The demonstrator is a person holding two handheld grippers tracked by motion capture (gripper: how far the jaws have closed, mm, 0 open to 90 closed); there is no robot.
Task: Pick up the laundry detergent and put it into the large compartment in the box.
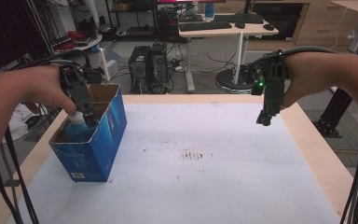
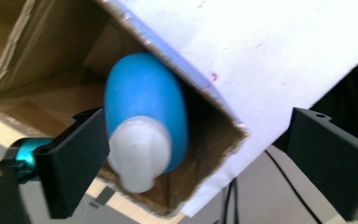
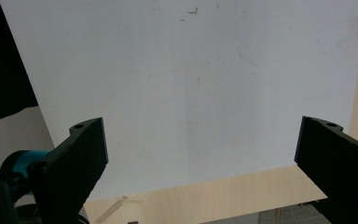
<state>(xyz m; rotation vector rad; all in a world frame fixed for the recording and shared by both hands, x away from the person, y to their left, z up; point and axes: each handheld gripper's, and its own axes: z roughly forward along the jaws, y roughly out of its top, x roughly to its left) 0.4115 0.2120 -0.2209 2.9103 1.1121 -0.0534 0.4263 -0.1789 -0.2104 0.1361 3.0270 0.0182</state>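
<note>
Bottle (image 2: pixel 144 116) first: the blue one with the pale cap stands inside the open blue cardboard box (image 1: pixel 103 140), leaning against the box wall. In the left gripper view its cap end sits just beside the inner face of one finger (image 2: pixel 81 154) of your left gripper (image 2: pixel 200 163), while the other finger stands well apart from it, out past the box's torn corner. So the fingers are wide, with the bottle between them but not pinched. No pad presses on the far side of it; on the near side I cannot tell whether the finger touches the cap or merely overlaps it.

From the high view, your left gripper (image 1: pixel 86 112) points down into the box's open top, its tips right at the bottle's cap.

Your right gripper (image 3: pixel 200 144) is also spread wide, with nothing between its fingers. Below them lies the white mat (image 3: pixel 191 84), and its near edge meets the wooden table (image 3: pixel 205 196) just under the fingertips. In the high view it hangs above the mat's far right side, well apart from box and bottle.
</note>
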